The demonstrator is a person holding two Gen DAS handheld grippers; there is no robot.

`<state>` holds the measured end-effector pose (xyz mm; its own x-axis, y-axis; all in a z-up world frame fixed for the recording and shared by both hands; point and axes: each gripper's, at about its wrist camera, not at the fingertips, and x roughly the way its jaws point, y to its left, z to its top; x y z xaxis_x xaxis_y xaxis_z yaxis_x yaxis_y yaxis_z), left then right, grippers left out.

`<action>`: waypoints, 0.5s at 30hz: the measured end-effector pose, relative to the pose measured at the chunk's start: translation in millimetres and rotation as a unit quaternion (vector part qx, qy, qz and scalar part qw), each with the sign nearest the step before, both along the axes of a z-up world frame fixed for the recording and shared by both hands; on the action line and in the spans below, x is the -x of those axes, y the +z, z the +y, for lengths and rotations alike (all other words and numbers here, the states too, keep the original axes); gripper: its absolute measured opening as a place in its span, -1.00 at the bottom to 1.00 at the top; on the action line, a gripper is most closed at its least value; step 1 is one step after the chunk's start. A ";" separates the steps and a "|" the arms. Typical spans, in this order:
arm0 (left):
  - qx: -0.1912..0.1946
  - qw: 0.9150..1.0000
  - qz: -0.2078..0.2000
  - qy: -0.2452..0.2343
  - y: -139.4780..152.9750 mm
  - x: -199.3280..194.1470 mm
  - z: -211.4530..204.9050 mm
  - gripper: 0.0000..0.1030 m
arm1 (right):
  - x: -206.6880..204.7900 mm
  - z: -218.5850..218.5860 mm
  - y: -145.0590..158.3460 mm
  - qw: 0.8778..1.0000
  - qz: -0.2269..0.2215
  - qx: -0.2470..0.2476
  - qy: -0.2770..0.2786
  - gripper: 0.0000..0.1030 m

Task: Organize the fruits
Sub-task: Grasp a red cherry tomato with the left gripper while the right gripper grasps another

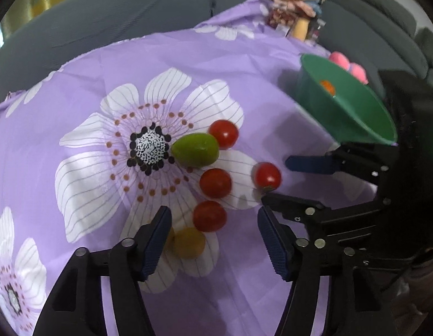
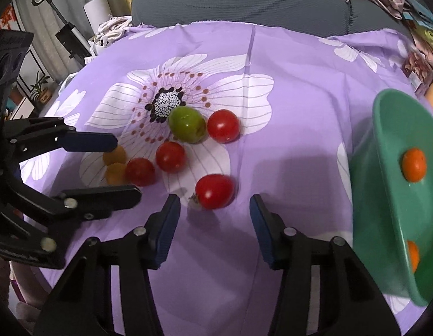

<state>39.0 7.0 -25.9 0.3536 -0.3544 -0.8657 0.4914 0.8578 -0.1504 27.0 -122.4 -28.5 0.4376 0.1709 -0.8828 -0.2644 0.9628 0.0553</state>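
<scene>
Purple flowered cloth (image 2: 286, 145) covers the table, and the fruits lie loose on it around the big printed flower's dark centre (image 2: 166, 103), which serves as the landmark. A green fruit (image 2: 187, 124) touches that centre on its bowl-ward side, a red tomato (image 2: 223, 126) sits just beyond it, two more red ones (image 2: 170, 156) trail from the centre toward the cameras, and two yellow fruits (image 2: 115, 155) end the row. One red tomato (image 2: 215, 191) lies apart, farther from the centre, toward the green bowl (image 2: 390, 224).

That bowl, well off from the centre, already has orange fruits (image 2: 414, 165) in it.

Right claw (image 2: 215, 218) is half open with nothing in it, its pads just short of the lone tomato. Left claw (image 1: 213, 233) is wider and also empty, with a red tomato (image 1: 209, 216) and a yellow fruit between its jaws but not pinched.

Each claw probably takes the fruit directly ahead of it. Good practice would be to slide the pads to either side of the fruit's widest part, close gently (these skins bruise and roll easily), and keep the two claws from crossing, since they are near each other.
</scene>
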 end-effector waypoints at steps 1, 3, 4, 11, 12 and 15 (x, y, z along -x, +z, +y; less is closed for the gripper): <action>-0.005 1.000 0.000 -0.003 -1.7 -1.4 -2.2 0.25 | -0.8 -0.5 -0.9 1.000 0.001 0.003 0.002 -0.05; -0.011 1.000 0.002 -0.006 -4.2 -4.2 -4.9 0.24 | -4.6 -2.3 -3.3 1.000 0.004 0.007 0.003 -0.10; -0.013 1.000 0.004 -0.007 -5.7 -5.7 -5.7 0.22 | -5.3 -3.3 -4.0 1.000 0.005 0.008 0.003 -0.11; -0.033 0.999 0.021 -0.016 -17.4 -11.1 -12.7 -0.25 | -8.6 -1.4 -6.4 1.000 0.005 0.015 0.019 -0.21; -0.031 0.999 0.023 -0.014 -18.0 -11.9 -12.6 -0.27 | -9.3 -0.9 -6.3 1.000 0.003 0.017 0.021 -0.24; -0.029 0.999 0.028 -0.008 -18.8 -13.4 -12.7 -0.42 | -11.4 -0.9 -6.2 1.000 0.002 0.019 0.023 -0.36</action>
